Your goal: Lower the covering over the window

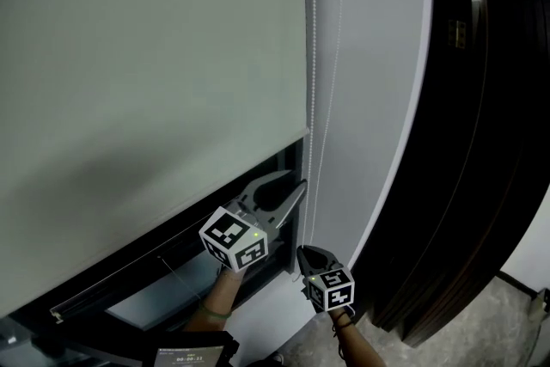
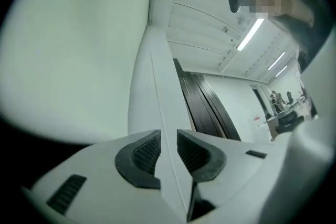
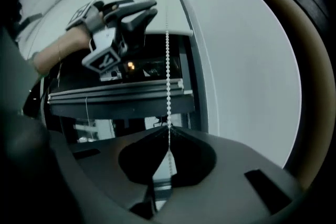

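A pale roller blind [image 1: 146,73] covers most of the window, and its bottom rail [image 3: 115,89] hangs above a dark gap. A white bead chain [image 1: 310,56] drops along the blind's right edge. My left gripper [image 1: 296,179] points up beside the chain at the blind's lower right corner. In the left gripper view the chain [image 2: 159,113] runs through the gap between the left gripper's [image 2: 168,136] jaws, and the pads stand apart from it. My right gripper [image 1: 308,253] is lower down. Its dark jaws meet on the chain [image 3: 167,71] in the right gripper view [image 3: 168,132].
Dark folded panels [image 1: 481,142] stand along the right. A white wall strip [image 1: 369,99] lies between them and the chain. The uncovered window strip [image 1: 172,279] shows below the blind. A small screen [image 1: 189,354] sits at the bottom edge.
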